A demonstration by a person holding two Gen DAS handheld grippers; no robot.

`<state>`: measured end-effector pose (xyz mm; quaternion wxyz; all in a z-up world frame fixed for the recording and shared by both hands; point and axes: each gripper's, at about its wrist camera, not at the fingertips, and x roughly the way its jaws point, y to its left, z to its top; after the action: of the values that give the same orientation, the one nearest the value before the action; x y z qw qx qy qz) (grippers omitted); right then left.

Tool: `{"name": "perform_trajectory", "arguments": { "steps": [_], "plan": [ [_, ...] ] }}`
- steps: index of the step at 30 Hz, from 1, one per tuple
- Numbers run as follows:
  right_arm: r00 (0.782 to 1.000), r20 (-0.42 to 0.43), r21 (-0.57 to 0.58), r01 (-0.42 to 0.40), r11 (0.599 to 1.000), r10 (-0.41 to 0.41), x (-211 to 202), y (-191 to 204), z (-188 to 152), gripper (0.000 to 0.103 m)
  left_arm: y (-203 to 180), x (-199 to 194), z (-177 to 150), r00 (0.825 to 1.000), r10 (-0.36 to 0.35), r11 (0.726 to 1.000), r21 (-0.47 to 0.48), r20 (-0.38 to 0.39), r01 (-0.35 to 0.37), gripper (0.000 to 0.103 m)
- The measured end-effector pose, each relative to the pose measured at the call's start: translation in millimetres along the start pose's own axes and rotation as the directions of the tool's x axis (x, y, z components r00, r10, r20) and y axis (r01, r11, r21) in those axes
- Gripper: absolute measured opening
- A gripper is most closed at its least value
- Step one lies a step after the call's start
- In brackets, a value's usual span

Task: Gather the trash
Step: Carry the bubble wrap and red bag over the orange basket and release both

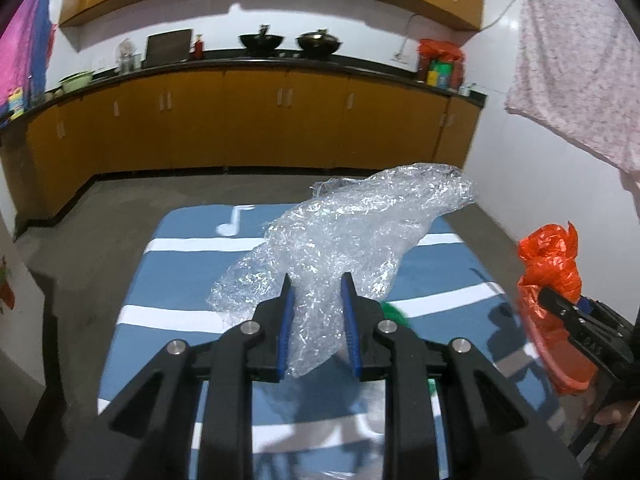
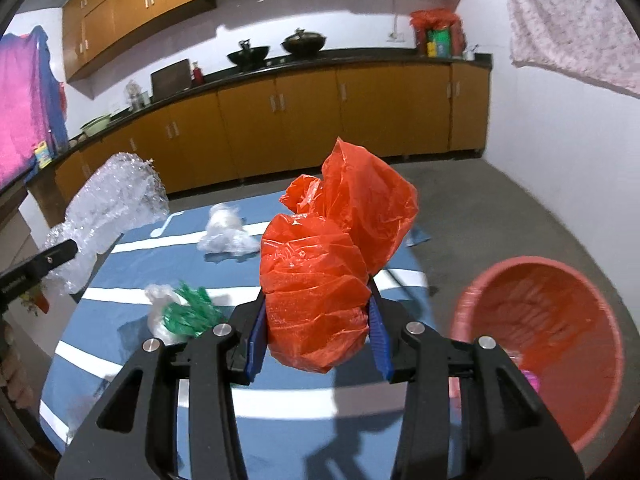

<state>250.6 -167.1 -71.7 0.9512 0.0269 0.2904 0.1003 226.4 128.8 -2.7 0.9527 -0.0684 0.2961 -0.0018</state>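
Lifting trash clear of the worktop [image 2: 280, 408], our left hand-held gripper [image 1: 316, 292] pinches bubble wrap [image 1: 352, 224], our right hand-held gripper [image 2: 318, 300] pinches an orange bag [image 2: 328, 272], bound for the bin [image 2: 600, 320] at three o'clock.

both grippers [image 1: 316, 284] [image 2: 318, 292] clamped, angled downward.

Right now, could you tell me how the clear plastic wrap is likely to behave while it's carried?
The clear plastic wrap, pinched in the left gripper, probably weighs little and flops: its free end billows upward. Its crinkled, glossy film may slip.
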Motion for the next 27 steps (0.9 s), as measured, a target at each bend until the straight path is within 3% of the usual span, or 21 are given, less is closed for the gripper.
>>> {"name": "perform_trajectory", "arguments": {
  "steps": [15,27],
  "plan": [
    [0.986,0.082,0.045,0.145,0.988,-0.148,-68.4,-63.2,-22.0,0.044,-94.3,-23.4,-17.0,0.986,-0.164,0.982,0.089,-0.015,0.165,0.023],
    [0.970,0.091,0.085,0.216,0.973,-0.224,-90.6,-91.8,-40.0,0.044,-155.0,-20.4,-31.1,0.959,-0.279,0.952,0.118,-0.049,0.283,0.023]
  ]
}}
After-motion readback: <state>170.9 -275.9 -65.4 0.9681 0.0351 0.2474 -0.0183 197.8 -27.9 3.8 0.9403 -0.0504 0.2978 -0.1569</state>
